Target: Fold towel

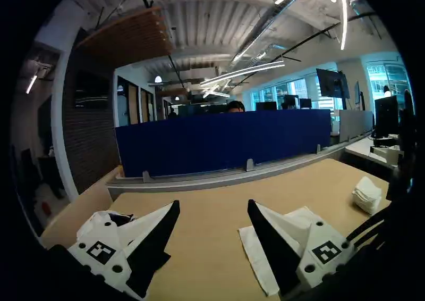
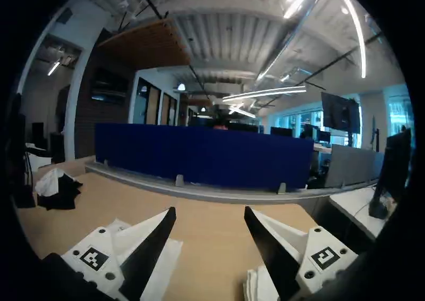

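Note:
In the left gripper view a white towel (image 1: 254, 248) lies flat on the wooden table (image 1: 212, 216), partly hidden under my right finger. My left gripper (image 1: 212, 202) hovers open above the table with nothing between its fingers. A folded white towel (image 1: 367, 193) sits farther right near the table edge. In the right gripper view the flat white towel (image 2: 166, 259) lies under my left finger, and a folded white stack (image 2: 257, 285) shows at the bottom beside the right finger. My right gripper (image 2: 209, 209) is open and holds nothing.
A blue divider panel (image 1: 223, 139) runs along the table's far edge on a grey rail. A heap of white and black cloth (image 2: 56, 186) lies at the far left in the right gripper view. Monitors (image 1: 386, 115) stand on the neighbouring desk to the right.

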